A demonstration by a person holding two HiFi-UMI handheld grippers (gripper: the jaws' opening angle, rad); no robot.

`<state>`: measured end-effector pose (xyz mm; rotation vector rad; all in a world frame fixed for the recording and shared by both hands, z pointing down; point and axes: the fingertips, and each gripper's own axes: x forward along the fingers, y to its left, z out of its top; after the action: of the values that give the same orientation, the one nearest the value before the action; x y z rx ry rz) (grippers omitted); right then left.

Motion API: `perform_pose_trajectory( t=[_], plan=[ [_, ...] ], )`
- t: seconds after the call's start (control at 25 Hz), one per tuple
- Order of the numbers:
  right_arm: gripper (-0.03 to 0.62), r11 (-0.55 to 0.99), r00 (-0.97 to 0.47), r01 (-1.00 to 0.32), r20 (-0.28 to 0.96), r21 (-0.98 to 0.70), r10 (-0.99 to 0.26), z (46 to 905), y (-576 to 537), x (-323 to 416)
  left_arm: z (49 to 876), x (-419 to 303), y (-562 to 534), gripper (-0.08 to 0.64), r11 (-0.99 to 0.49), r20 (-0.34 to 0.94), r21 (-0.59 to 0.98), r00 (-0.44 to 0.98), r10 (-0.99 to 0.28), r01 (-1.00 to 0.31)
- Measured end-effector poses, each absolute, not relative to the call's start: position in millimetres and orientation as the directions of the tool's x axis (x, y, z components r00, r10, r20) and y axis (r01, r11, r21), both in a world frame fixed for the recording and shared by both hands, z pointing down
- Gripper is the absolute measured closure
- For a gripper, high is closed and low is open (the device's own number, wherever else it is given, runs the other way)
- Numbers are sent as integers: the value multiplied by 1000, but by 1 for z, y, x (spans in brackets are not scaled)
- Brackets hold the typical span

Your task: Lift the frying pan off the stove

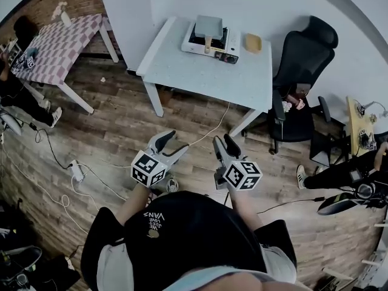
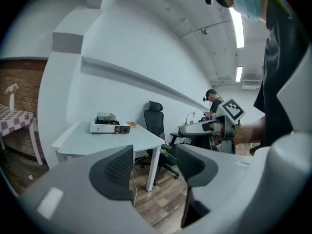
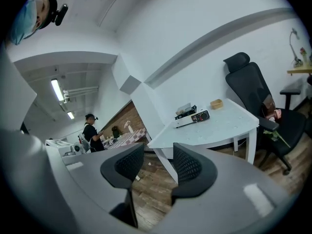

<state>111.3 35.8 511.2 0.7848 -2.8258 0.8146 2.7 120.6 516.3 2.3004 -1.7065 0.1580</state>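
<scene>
Grey square frying pan (image 1: 208, 24) on white stove (image 1: 193, 43), well ahead.
Left hand-held gripper (image 1: 172, 145) and right hand-held gripper (image 1: 225, 143) spread, empty; right lines up nearer.

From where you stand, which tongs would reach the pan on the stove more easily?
Probably right. Both tongs are open, empty and far from the table, but the right tongs sit almost in line with the pan handle; the left tongs are further aside.
</scene>
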Motion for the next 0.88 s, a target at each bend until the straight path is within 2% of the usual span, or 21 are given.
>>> perform_pose_trajectory(
  t=[0.2,0.36,0.56,0.88],
  plan=[
    [391,690,-856,-509,224,-514,-466,513,38,68,516,-42,118,307,-334,267,196,378,-887,-922],
    [381,672,-845,-526,235,-521,-479,510,33,45,511,-72,106,264,-351,265,216,401,-877,-911],
    [380,657,-831,-550,262,-516,-490,513,6,33,515,-82,76,259,-381,261,224,432,-863,-897],
    [380,670,-855,-516,271,-534,-442,514,-71,0,519,-105,3,261,-355,281,279,429,-858,-893]
  ],
)
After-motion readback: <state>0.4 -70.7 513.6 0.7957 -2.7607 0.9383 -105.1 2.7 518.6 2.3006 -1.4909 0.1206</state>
